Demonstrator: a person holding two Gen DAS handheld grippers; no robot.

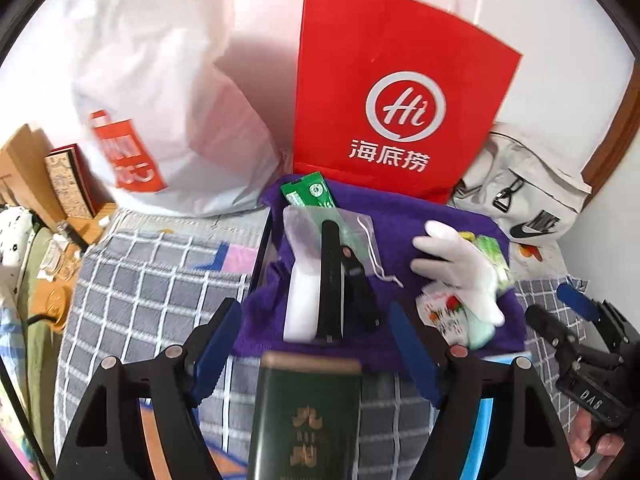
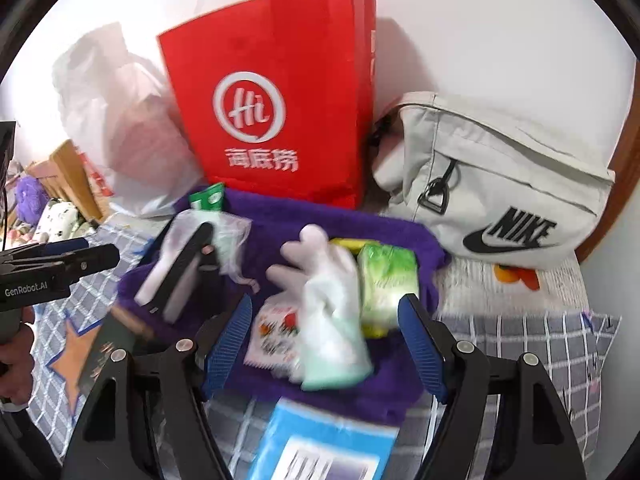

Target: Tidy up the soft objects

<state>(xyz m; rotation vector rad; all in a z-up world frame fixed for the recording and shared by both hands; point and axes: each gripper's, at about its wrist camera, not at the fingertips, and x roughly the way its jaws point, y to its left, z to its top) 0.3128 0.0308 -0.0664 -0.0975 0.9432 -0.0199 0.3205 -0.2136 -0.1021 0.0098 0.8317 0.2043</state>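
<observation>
While the purple cloth (image 2: pixel 320 224) lies spread on the bed near the wall edge, a white glove (image 2: pixel 328 312) rests on it with its long axis running from the wall toward the bed's near edge, cuff nearest. It lies just ahead of the right claw (image 2: pixel 326 344), whose jaws stand apart and empty; that hand looks the nearer. Further left on the cloth, the left claw (image 1: pixel 316 344) is likewise apart, gripping nothing, a green tin (image 1: pixel 308 412) below it.
</observation>
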